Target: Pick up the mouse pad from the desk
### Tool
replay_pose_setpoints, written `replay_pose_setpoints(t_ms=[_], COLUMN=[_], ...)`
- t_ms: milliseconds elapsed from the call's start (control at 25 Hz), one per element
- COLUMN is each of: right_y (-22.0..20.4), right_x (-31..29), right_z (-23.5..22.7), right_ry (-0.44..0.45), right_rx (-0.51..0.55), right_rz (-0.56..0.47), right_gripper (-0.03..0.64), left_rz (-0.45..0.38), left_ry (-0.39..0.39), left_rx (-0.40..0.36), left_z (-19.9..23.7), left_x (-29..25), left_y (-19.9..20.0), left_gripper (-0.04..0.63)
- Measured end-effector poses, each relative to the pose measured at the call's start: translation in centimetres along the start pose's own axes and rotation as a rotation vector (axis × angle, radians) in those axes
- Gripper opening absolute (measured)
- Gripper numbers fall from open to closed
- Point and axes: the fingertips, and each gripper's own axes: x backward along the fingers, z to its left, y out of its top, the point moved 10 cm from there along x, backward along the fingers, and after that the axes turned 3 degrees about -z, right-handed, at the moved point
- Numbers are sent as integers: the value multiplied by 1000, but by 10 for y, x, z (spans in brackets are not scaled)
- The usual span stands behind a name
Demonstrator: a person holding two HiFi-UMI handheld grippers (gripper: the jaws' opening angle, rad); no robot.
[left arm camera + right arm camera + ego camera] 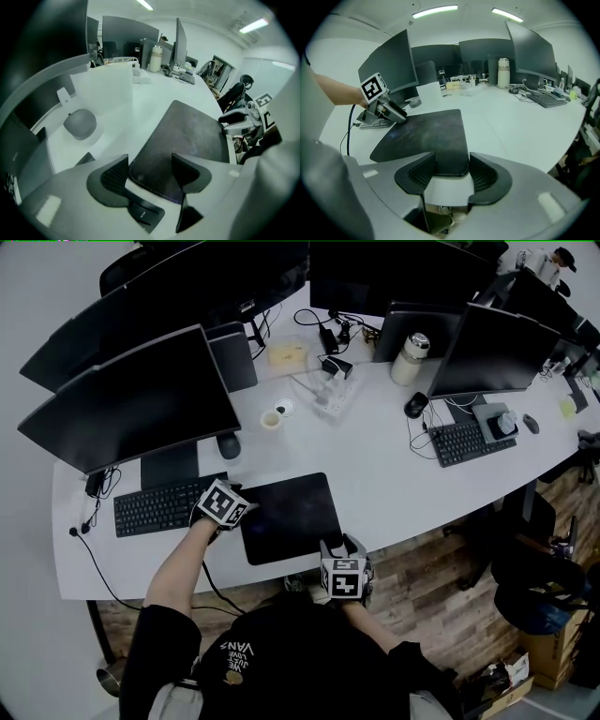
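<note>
Right gripper view: right gripper spread wide, near edge of the mouse pad between the jaws, neither pad pressing on it. Flat on the white desk, dark and thin, close to the front edge. Left gripper view: left gripper gaping too, a left-hand corner of the mat between its jaws, unclamped. Probably light and floppy, with a rubbery underside clinging to the desktop; likely to sag if raised by one side alone. Best pinched at both ends together, one jaw worked under the rim, then peeled upward rather than dragged. Just beside the left edge, a keyboard; further back, a mouse and a row of monitors.
</note>
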Motion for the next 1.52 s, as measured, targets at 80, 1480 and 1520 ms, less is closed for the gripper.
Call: replay_pose_setpoints(t_ms=[80, 1480, 1520], right_y=[1, 66, 69], right_x=[-1, 15, 17], right_z=[0, -43, -46], right_ry=[1, 344, 358], right_rx=[-1, 58, 67], right_rz=[5, -58, -62], right_gripper=[218, 49, 49], left_rz=[9, -295, -306], left_ry=[-5, 93, 105], left_rx=[6, 265, 276], left_z=[-2, -77, -82], left_x=[0, 72, 75], left_y=[1, 10, 10], left_gripper=[284, 60, 60])
